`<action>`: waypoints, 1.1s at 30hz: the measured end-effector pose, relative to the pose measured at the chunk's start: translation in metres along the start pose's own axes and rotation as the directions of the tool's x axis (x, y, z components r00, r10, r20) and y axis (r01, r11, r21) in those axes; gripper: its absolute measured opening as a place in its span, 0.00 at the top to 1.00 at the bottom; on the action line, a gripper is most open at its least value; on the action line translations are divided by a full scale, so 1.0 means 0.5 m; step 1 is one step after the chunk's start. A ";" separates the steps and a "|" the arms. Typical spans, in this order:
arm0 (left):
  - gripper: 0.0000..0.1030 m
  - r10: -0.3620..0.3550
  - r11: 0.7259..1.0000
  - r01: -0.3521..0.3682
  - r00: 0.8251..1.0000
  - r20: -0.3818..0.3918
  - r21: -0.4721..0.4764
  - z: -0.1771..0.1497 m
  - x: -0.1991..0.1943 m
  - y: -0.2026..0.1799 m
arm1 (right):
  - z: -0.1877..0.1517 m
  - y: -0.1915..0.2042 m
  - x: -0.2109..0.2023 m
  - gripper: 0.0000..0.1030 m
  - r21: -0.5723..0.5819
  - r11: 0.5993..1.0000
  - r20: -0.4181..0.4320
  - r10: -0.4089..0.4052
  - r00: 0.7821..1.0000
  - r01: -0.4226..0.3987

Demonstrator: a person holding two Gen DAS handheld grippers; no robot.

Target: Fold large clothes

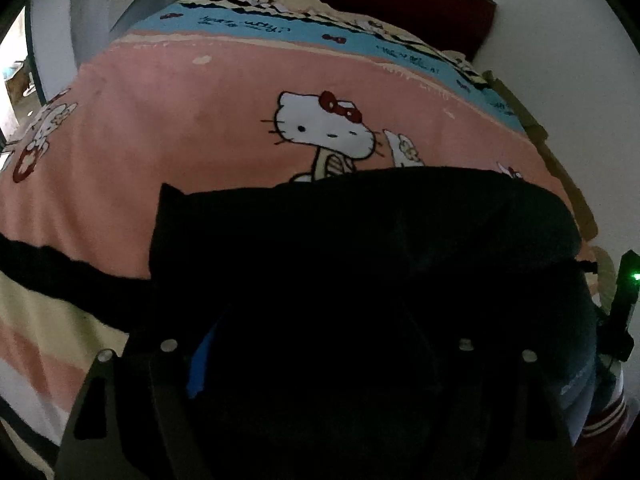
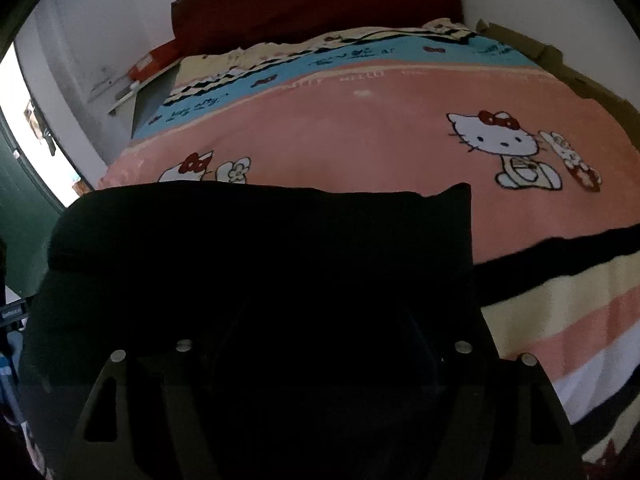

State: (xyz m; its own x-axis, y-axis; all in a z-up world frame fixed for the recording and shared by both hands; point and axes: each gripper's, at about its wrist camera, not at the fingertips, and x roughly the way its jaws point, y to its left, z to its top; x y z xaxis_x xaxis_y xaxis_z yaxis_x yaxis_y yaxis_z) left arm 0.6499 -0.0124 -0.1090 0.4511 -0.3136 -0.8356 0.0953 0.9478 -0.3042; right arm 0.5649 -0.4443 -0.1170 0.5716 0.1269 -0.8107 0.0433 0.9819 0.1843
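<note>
Left gripper point(image 1: 320, 320): dark, fingertips lost against black garment point(image 1: 360, 232); jaws seem wide, grip cannot tell. Garment lies folded on pink cartoon-cat blanket point(image 1: 180, 120), near edge. Right gripper point(image 2: 320, 320): jaws partly spread over same garment, hold cannot tell.

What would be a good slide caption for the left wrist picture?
Black garment lying on a pink cartoon-cat blanket, seen past the dark fingers of the left gripper.

L tongs point(image 1: 320, 320): blk frame, silver screws, blue pad | R tongs point(image 2: 320, 320): blk, silver screws
</note>
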 end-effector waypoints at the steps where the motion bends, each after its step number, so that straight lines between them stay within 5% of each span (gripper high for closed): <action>1: 0.20 0.001 1.000 -0.001 1.000 0.007 -0.002 -0.003 0.001 -0.002 | -0.003 -0.002 0.006 0.29 0.005 1.000 0.004 0.005 1.000 -0.005; 8: 0.18 0.070 0.997 -0.070 0.997 0.019 -0.012 -0.009 -0.018 -0.014 | -0.012 -0.016 0.006 0.29 0.035 0.999 0.008 -0.029 1.000 0.029; 10: 0.18 0.129 0.991 -0.130 0.988 0.079 0.013 -0.020 -0.062 -0.027 | -0.010 -0.008 -0.026 0.28 0.011 0.997 0.028 -0.080 0.996 0.080; 13: 0.18 0.114 0.992 -0.121 0.981 0.155 0.038 -0.057 -0.129 -0.042 | -0.022 0.002 -0.097 0.28 -0.038 0.995 0.100 -0.087 0.991 0.092; 18: 0.18 0.114 0.988 -0.135 0.968 0.223 0.079 -0.135 -0.161 -0.055 | -0.069 -0.001 -0.170 0.28 -0.049 0.998 0.148 -0.023 0.989 0.030; 33: 0.18 0.140 0.979 -0.181 0.929 0.343 0.089 -0.237 -0.139 -0.046 | -0.168 -0.074 -0.100 0.15 0.014 1.000 0.148 0.011 0.989 -0.013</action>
State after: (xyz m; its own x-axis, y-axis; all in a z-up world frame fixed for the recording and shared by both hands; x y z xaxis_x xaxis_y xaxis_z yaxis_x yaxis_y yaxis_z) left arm 0.5111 -0.0190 -0.0981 0.7365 -0.1385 -0.6621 0.0908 0.9902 -0.1060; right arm 0.4659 -0.4753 -0.1300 0.6869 0.1154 -0.7175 0.0476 0.9781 0.2028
